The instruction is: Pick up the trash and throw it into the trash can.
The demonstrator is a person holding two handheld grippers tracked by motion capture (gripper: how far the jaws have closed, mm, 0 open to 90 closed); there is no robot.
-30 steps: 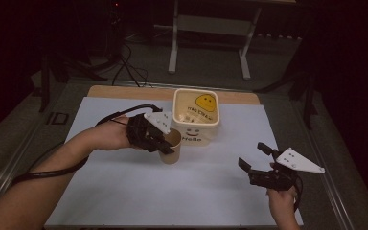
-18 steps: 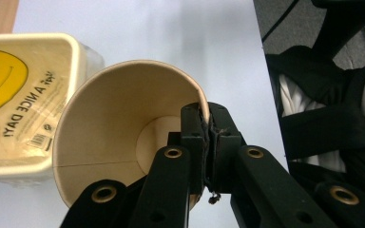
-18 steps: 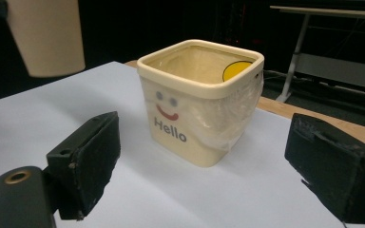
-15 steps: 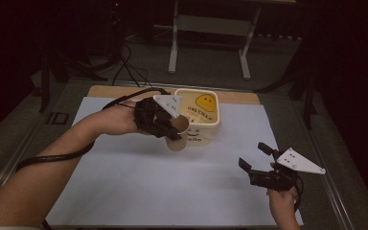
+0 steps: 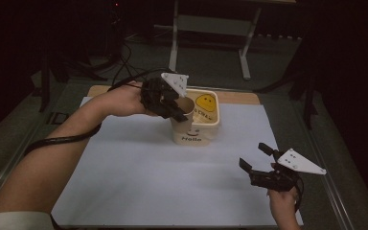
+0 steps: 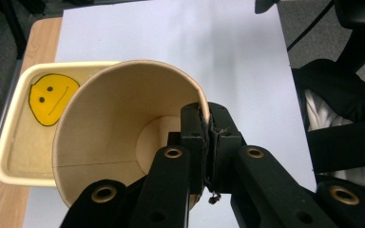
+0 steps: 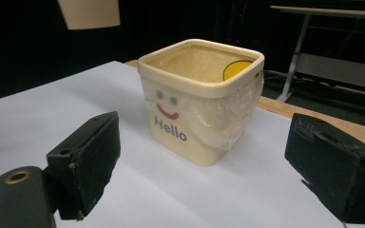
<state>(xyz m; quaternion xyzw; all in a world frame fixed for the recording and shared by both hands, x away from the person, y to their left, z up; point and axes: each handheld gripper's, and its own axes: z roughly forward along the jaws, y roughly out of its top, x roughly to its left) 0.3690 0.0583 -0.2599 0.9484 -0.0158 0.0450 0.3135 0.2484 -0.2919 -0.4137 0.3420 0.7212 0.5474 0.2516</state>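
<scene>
A cream square bin [image 5: 206, 125] marked "Hello", with a yellow smiley inside [image 6: 52, 97], stands at the back middle of the white sheet [image 5: 139, 177]. My left gripper [image 5: 172, 103] is shut on the rim of a tan paper cup [image 5: 186, 106] and holds it in the air over the bin's left side. In the left gripper view the cup [image 6: 114, 128] is empty and its wall is pinched between the jaws. My right gripper [image 5: 256, 157] rests low at the front right, open, with the bin [image 7: 202, 99] ahead of it and the cup [image 7: 89, 13] high up.
A wooden board edge [image 5: 235, 97] shows behind the sheet. Metal table legs [image 5: 242, 43] stand on the dark floor beyond. A black cable [image 5: 62, 141] trails from the left gripper along the forearm. Bare white sheet lies between the bin and the right gripper.
My left gripper has lifted the paper cup off the sheet and carried it back and right, to above the bin. The right gripper has stayed where it was.
</scene>
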